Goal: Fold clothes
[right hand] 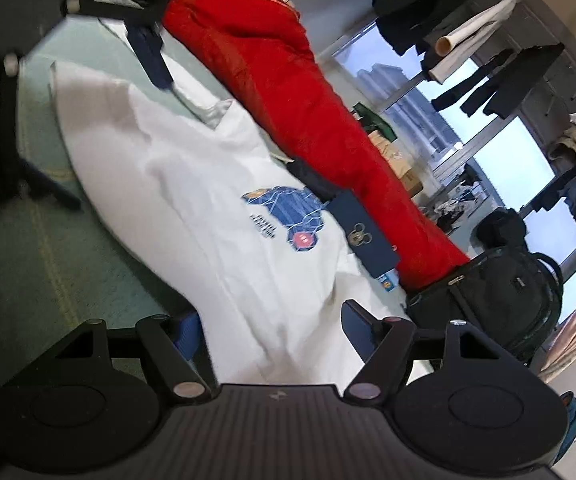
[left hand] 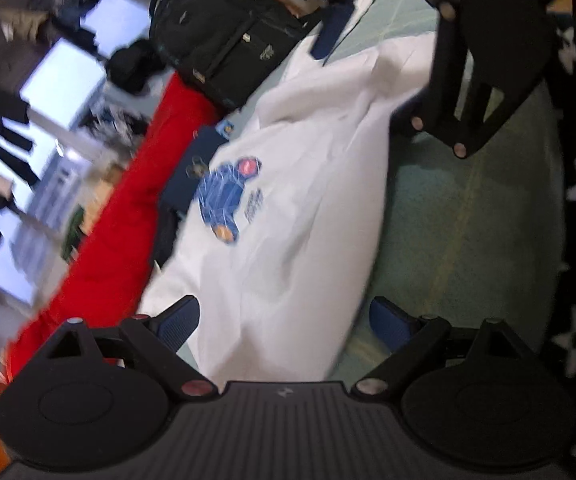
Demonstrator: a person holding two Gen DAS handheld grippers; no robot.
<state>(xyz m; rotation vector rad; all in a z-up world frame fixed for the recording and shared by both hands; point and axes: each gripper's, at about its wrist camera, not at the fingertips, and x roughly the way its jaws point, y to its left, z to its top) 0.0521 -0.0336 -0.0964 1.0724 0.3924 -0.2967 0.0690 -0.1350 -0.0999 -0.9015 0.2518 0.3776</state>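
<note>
Lying rumpled on the green mat (left hand: 468,216), the white shirt (left hand: 308,184) sits beneath both wide, empty grippers: left (left hand: 284,320), right (right hand: 272,328).

Both wrist views sit low and close over the bed, tilted slightly down. Shared: white shirt (left hand: 288,208) (right hand: 192,208), red blanket (left hand: 120,216) at 9 o'clock left view, (right hand: 312,120) 1 o'clock right view.

Lived-in bedroom: pale green bed sheet (left hand: 468,208), red quilt (right hand: 288,92), black backpack (left hand: 224,40), clothes hanging (right hand: 500,76) by large windows (right hand: 516,148)
</note>
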